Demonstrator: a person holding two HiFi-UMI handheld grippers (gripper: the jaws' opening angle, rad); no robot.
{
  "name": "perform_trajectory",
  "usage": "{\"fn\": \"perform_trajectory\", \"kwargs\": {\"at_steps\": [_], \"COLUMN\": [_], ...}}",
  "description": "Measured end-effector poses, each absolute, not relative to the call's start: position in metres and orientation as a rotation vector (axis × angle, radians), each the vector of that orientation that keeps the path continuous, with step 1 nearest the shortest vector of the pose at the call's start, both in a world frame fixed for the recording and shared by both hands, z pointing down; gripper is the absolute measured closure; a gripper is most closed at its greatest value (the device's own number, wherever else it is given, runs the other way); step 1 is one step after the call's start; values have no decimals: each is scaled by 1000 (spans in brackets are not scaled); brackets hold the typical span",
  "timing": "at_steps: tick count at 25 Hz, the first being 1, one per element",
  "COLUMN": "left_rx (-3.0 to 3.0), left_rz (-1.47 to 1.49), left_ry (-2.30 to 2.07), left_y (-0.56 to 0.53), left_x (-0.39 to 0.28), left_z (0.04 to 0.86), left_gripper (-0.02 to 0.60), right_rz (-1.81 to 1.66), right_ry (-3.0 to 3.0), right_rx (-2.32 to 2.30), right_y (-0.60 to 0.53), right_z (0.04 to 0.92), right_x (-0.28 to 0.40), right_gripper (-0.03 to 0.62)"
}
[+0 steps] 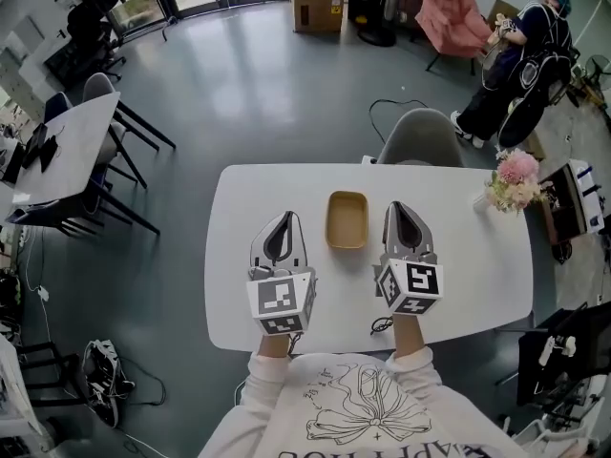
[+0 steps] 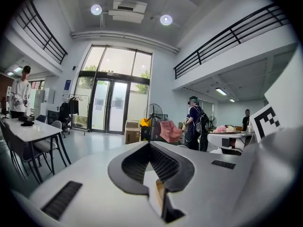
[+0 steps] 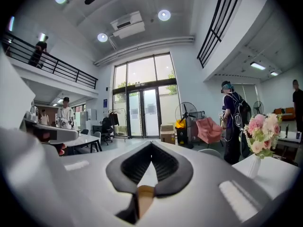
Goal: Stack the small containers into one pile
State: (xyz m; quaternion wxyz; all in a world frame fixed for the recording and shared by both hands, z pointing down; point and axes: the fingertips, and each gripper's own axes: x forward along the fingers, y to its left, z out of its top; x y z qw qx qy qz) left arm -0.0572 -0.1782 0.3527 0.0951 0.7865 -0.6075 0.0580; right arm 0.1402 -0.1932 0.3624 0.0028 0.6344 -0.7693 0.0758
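On the table (image 1: pixel 477 256), the brown container (image 1: pixel 347 219) lies between the left claw (image 1: pixel 284 219) and the right claw (image 1: pixel 398 210), touching neither; both claws are closed and empty.

— Any words to read here?
— None clearly. The white sweatshirt (image 1: pixel 363 413) carries dark printed lettering at the bottom edge of the head view, upside down and cut off.
— The far brown cardboard box (image 1: pixel 317 8)?
— It has a label, too small to read.
— And the two white cubes (image 1: pixel 281 303) (image 1: pixel 410 287)?
— Black square code patterns, no letters.
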Motion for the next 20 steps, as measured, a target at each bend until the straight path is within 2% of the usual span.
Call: {"fn": "perform_trajectory", "kwargs": {"at_steps": [20], "left_rx": [2397], "left_rz": [98], "left_ry": [-1846], "left_y": [-161], "left_x": [-65], "left_z": [311], "left_gripper": [574], "right_rz": [162], "right_ry": [-2476], "right_rx": [2008], "right_y": [-174], "right_z": [326], "right_x": [129], "right_gripper": [583]}}
